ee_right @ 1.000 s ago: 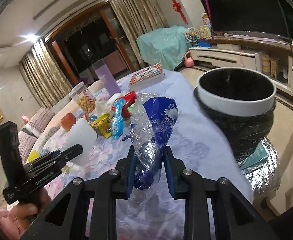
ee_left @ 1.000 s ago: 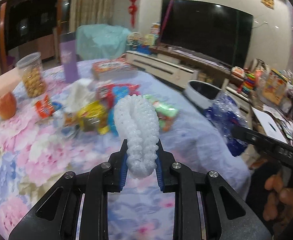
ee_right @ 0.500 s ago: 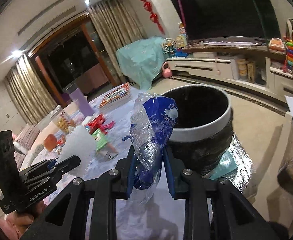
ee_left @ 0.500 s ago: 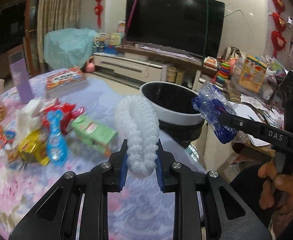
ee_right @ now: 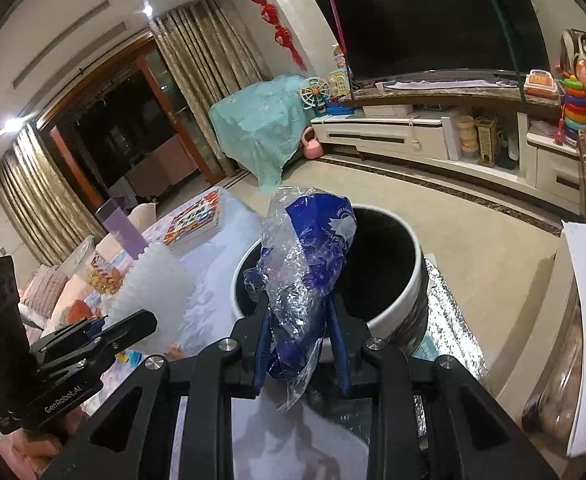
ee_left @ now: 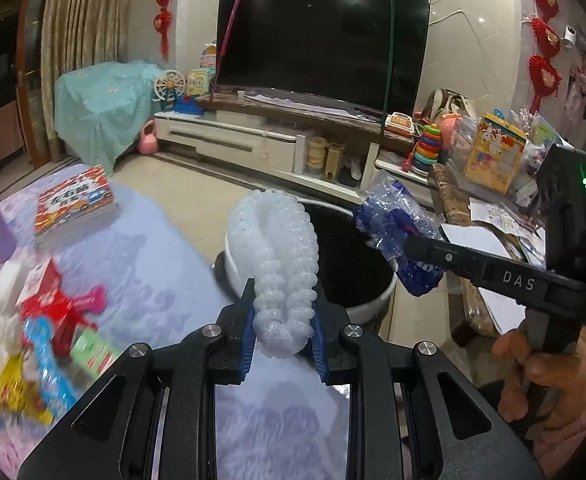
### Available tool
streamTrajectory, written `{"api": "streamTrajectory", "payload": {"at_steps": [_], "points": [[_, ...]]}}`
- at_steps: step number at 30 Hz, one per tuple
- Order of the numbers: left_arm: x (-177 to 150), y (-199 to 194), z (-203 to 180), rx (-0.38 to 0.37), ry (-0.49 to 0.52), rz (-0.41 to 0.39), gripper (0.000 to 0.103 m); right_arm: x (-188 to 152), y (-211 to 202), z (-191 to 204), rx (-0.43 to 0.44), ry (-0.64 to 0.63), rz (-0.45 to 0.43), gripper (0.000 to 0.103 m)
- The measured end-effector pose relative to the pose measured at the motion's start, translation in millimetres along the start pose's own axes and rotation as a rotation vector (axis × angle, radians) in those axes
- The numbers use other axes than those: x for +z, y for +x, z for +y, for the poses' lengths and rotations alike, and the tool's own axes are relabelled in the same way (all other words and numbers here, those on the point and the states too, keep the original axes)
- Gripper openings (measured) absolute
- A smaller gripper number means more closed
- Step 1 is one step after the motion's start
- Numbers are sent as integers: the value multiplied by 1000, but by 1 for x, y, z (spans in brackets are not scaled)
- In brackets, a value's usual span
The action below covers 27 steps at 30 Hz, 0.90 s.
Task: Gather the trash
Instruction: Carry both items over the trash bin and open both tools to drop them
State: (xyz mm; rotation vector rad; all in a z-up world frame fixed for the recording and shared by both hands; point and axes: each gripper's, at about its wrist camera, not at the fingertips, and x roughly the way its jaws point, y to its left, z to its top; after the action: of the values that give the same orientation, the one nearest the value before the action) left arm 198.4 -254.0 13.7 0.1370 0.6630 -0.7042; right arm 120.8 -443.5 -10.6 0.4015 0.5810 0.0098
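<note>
Trash bin (ee_left: 367,308) stands beside our desk (ee_left: 165,264); our left hand-held gripper (ee_left: 283,332) squeezes white foam netting (ee_left: 277,256), our right hand-held gripper (ee_right: 301,344) squeezes a blue plastic bag (ee_right: 309,268).

A home living room: a large black flat-screen television (ee_left: 321,40) hangs above a long white media cabinet (ee_left: 229,142), red paper decorations (ee_left: 163,20) hang on the tiled wall, heavy beige curtains (ee_right: 197,76) frame dark glass doors, colourful children's toys (ee_left: 427,146) crowd the shelves, and a floral cloth covers the table (ee_left: 141,256)
</note>
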Motion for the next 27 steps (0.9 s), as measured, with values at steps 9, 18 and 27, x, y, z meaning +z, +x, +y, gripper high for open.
{"api": "streamTrajectory", "payload": {"at_steps": [9,18,27], "points": [[27,49,-7,2,2,74,22,23,17,-23,-16,26,17,27],[34,85,-9,-11,7,127,24,32,40,-27,-19,18,76,27],[34,102,-5,-28,-5,143,41,40,56,-38,-38,43,106,30]]}}
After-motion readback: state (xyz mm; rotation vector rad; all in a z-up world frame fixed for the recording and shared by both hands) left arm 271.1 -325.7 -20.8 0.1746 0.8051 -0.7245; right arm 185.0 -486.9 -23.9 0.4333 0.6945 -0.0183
